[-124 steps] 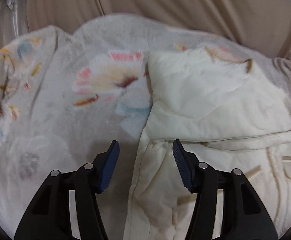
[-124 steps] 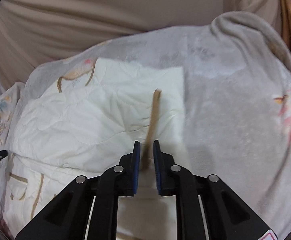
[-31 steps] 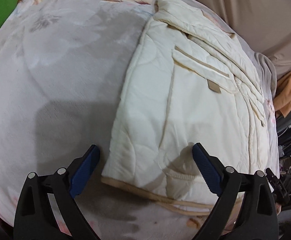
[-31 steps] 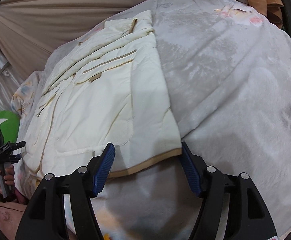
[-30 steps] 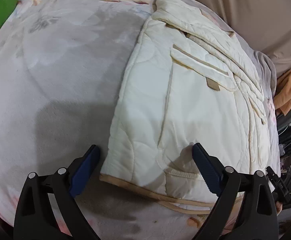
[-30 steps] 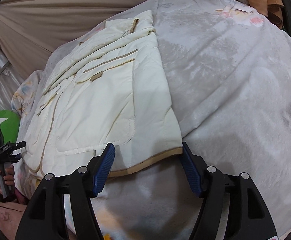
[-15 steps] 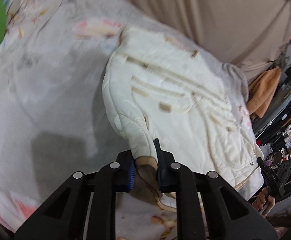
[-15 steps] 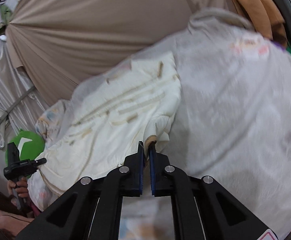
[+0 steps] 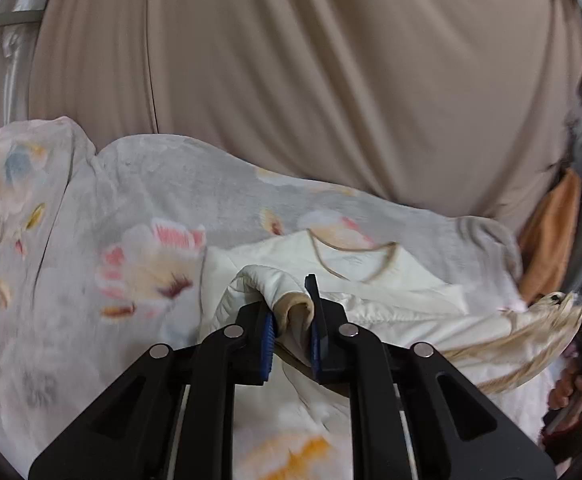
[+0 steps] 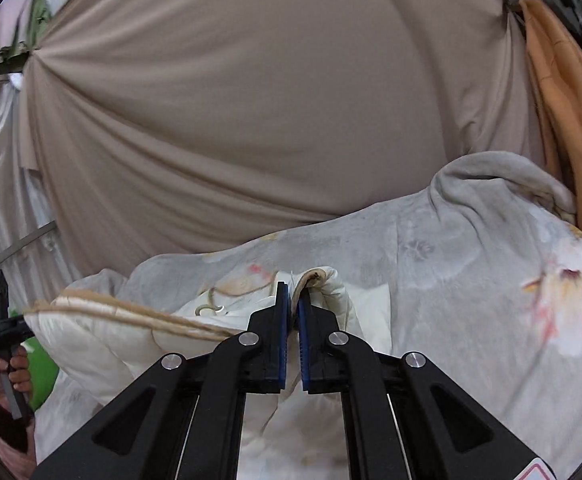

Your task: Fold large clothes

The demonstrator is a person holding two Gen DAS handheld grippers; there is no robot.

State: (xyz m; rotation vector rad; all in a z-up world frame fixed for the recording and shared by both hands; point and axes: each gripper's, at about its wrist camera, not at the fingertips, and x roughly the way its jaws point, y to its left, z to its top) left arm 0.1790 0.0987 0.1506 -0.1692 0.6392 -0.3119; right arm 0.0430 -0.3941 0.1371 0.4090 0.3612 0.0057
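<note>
A cream quilted jacket [image 9: 403, 312] with tan trim lies on a grey flowered blanket [image 9: 91, 272]. My left gripper [image 9: 291, 312] is shut on the jacket's tan hem at its left corner and holds it raised above the rest of the garment. My right gripper [image 10: 293, 304] is shut on the hem's right corner [image 10: 319, 280], also lifted. The tan-edged hem [image 10: 131, 316] stretches between the two grippers. The jacket's neckline [image 9: 351, 256] lies flat beyond the lifted hem. The left gripper also shows in the right wrist view [image 10: 1, 320], far left.
A beige curtain [image 9: 331, 80] hangs behind the bed. An orange cloth [image 10: 563, 100] hangs at the right. A green object [image 10: 43, 368] sits at the left edge. The blanket [image 10: 491, 300] spreads right of the jacket.
Both grippers have shut on the jacket's bottom hem corners and lifted them, carrying the hem up and toward the collar end. A second ago both were open at the flat hem.
</note>
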